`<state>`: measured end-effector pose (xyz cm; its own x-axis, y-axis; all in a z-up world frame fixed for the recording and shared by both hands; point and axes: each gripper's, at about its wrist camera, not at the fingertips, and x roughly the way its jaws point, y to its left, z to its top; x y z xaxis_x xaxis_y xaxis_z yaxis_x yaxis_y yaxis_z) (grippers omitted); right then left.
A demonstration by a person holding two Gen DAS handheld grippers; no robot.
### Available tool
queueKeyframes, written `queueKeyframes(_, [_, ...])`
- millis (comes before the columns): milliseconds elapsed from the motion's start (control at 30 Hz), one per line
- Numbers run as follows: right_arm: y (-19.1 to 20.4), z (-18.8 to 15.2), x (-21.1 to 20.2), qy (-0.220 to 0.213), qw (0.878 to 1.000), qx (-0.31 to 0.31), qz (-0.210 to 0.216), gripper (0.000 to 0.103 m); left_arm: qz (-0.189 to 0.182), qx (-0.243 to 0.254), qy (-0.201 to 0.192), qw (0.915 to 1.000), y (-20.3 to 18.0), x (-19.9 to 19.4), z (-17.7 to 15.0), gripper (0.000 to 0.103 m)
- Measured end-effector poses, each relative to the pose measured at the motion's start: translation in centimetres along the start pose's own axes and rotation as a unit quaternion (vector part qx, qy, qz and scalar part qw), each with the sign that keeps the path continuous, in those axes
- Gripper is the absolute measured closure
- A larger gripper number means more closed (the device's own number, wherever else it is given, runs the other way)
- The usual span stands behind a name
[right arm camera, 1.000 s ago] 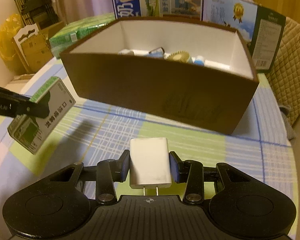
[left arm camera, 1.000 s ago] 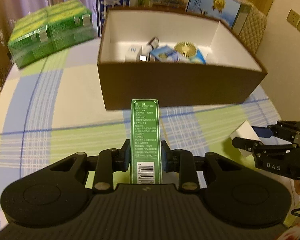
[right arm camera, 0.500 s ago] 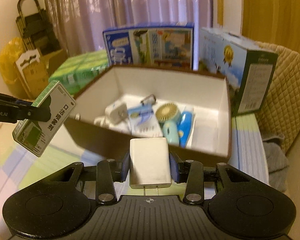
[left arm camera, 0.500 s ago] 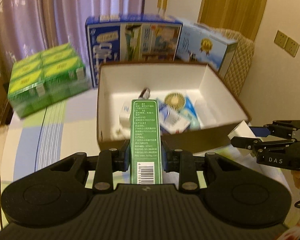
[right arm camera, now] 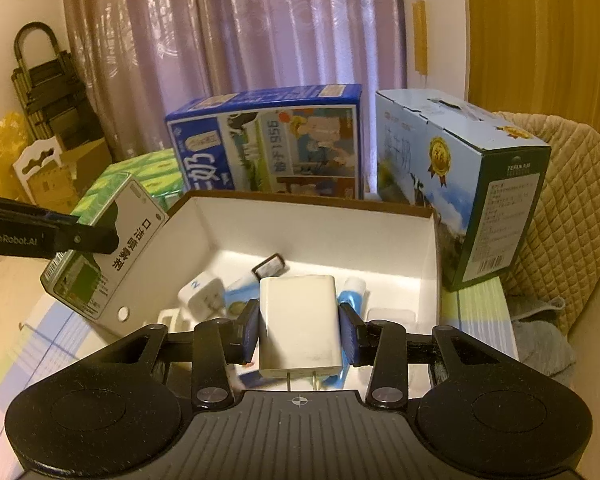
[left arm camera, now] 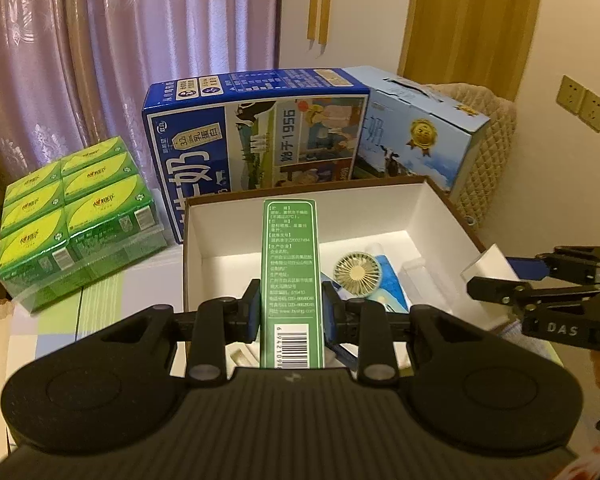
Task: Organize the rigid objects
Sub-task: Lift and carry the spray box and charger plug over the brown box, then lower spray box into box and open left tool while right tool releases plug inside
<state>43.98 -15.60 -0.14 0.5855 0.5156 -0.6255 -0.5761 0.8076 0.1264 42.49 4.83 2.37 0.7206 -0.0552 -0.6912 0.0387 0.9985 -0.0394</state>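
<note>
Green box (left arm camera: 292,276) sits tight between the two fingers of my left claw (left arm camera: 291,312), pinched on its long sides, and I hold it up over the near edge of the big brown box (left arm camera: 436,200). My right claw (right arm camera: 299,330) is pinching a white plug (right arm camera: 298,326), with its two metal pins pointing back at me, and it hangs over the near part of the same big box. Inside the big box I see a small round fan (left arm camera: 357,272), a blue tube (right arm camera: 350,300), another white plug (right arm camera: 200,292) and a few more small things. I think I am at the step where I carry both things over the big box, just before I drop them in. Next, I think I should lower each claw a bit into the big box, find a bare white spot on the floor, and then let the fingers spread. The left side of the big box looks less full, so the green box may fit there. I should go slow so I do not knock the fan or bump my two claws together.
</note>
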Motion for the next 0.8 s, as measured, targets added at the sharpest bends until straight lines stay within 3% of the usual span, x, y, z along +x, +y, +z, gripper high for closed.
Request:
queueKeyframes(467, [-3.0, 0.0, 4.8, 0.043, 0.999, 0.002, -0.020, 0.065, 0.004, -0.018, 0.065, 0.9977, 0.4, 7.2, -0.3, 0.078])
queueKeyframes(800, [-3.8, -0.9, 6.2, 0.064, 0.998, 0.009, -0.021, 0.065, 0.008, -0.021, 0.093, 0.9954, 0.4, 9.6, -1.1, 0.078])
